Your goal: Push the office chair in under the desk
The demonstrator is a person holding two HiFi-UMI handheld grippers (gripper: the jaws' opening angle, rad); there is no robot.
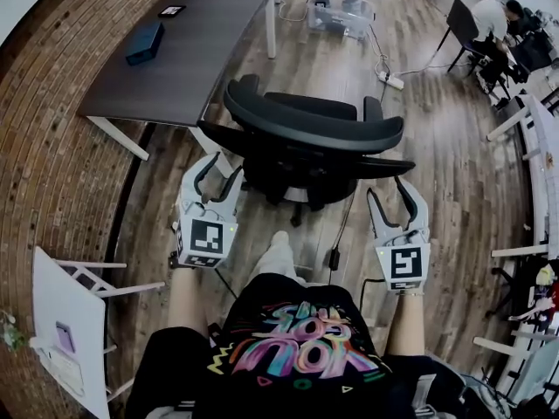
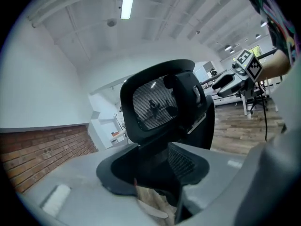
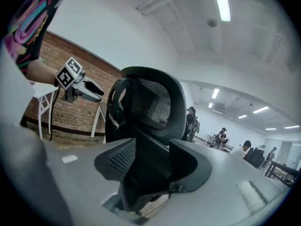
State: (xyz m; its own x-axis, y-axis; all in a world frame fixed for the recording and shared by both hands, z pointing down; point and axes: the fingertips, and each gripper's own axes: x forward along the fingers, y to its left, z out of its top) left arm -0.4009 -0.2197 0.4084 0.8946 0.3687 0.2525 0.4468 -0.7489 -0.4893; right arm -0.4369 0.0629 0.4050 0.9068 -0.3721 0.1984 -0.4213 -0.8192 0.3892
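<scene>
A black office chair (image 1: 306, 138) with a mesh back stands on the wood floor just in front of me, its back turned to me. The dark grey desk (image 1: 192, 42) on white legs lies beyond it to the left. My left gripper (image 1: 220, 171) is open, its tips just short of the chair's left armrest. My right gripper (image 1: 389, 188) is open too, below the right armrest. The chair's back (image 2: 160, 102) fills the left gripper view past the parted jaws, and the same back (image 3: 150, 107) fills the right gripper view. I see nothing clamped.
A dark blue case (image 1: 145, 42) and a phone (image 1: 171, 10) lie on the desk. A brick wall (image 1: 44, 147) runs along the left, with a white stand (image 1: 70, 312) near me. Farther off are a clear bin (image 1: 342, 11), a power strip (image 1: 391, 80) and a seated person (image 1: 489, 20).
</scene>
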